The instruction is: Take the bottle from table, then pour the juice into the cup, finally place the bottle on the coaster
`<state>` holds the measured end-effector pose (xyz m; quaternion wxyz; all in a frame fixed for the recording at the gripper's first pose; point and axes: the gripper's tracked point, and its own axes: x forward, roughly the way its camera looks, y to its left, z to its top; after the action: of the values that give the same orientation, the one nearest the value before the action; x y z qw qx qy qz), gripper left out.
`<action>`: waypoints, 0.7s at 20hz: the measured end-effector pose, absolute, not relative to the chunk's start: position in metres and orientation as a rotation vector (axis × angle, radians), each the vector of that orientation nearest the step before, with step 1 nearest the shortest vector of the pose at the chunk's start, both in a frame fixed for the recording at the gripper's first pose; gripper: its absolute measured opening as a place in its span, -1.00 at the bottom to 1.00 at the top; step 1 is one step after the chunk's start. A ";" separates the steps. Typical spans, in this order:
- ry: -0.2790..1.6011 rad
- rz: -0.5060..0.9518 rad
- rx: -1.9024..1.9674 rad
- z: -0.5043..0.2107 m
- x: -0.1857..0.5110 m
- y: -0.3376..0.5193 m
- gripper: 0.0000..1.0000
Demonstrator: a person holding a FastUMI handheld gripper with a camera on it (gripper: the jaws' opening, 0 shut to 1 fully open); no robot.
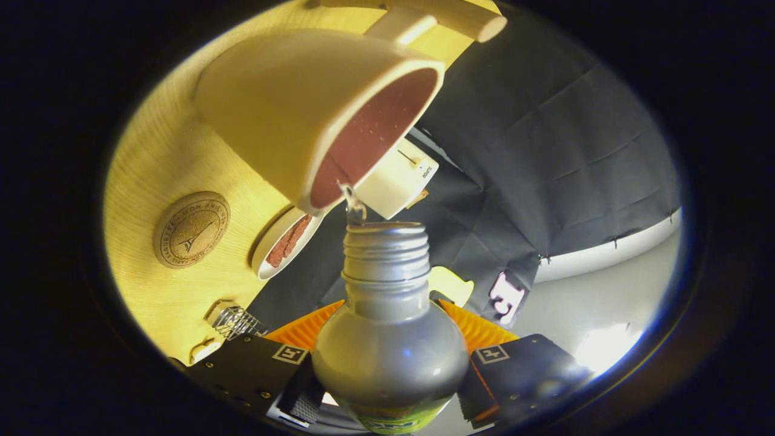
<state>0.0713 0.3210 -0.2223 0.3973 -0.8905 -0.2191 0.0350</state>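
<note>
Gripper view: the claw [390,369] grips a round, silvery bottle [390,357] between its two black fingers, the threaded, uncapped neck tipped toward a smooth cream cup [284,109] with a reddish inside, a thin stream of liquid [352,206] at the cup's rim. On the pale wooden tabletop [151,157] beside the cup lies a round cork coaster [191,229] stamped with a tower emblem and ring lettering too small to read. A white block [396,178] beyond the cup bears the word "SUPER".
</note>
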 end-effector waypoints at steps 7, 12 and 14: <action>-0.609 0.071 -2.360 -0.227 0.063 0.321 0.68; -0.620 0.062 -2.419 -0.224 0.063 0.325 0.68; -0.626 0.068 -2.432 -0.225 0.062 0.327 0.68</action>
<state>0.0623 0.3270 -0.2247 0.3097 -0.9205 -0.2370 0.0259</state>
